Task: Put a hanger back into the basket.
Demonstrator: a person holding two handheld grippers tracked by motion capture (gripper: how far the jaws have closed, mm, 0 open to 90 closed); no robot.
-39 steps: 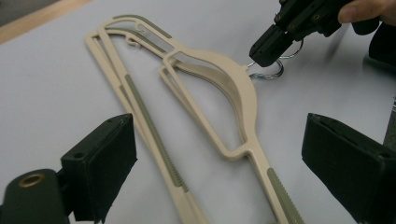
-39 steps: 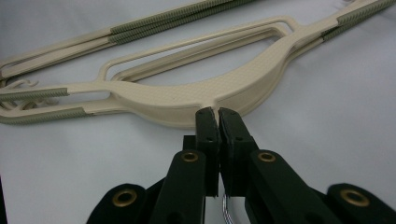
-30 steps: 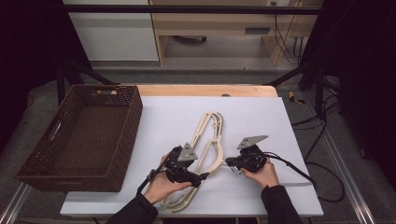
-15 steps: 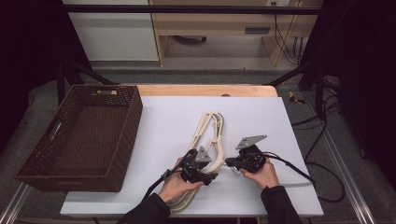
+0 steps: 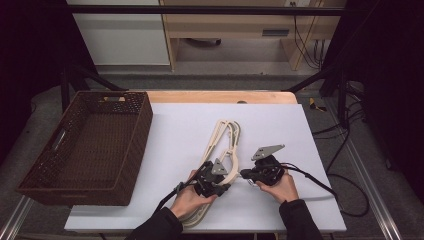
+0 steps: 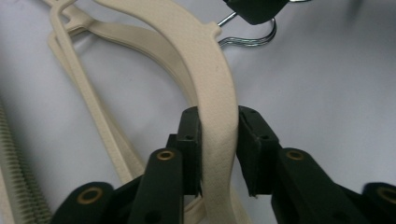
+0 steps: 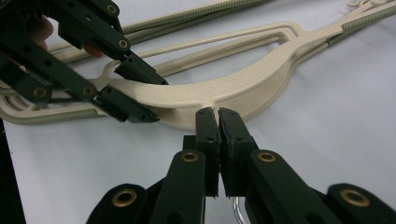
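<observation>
Top hanger lying on stack at table front, shoulder clamped between left gripper jaws. Right gripper jaws pressed together, apparently on metal hook, likely so hanger is lifted level toward basket.

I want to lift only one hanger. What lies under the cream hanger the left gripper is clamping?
Under the top hanger more cream hangers lie stacked on the white table. How many, the left gripper hides.

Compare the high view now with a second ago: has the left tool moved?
Yes. The left tool has slid right along the hangers, away from the wicker basket and closer to the right tool.
</observation>
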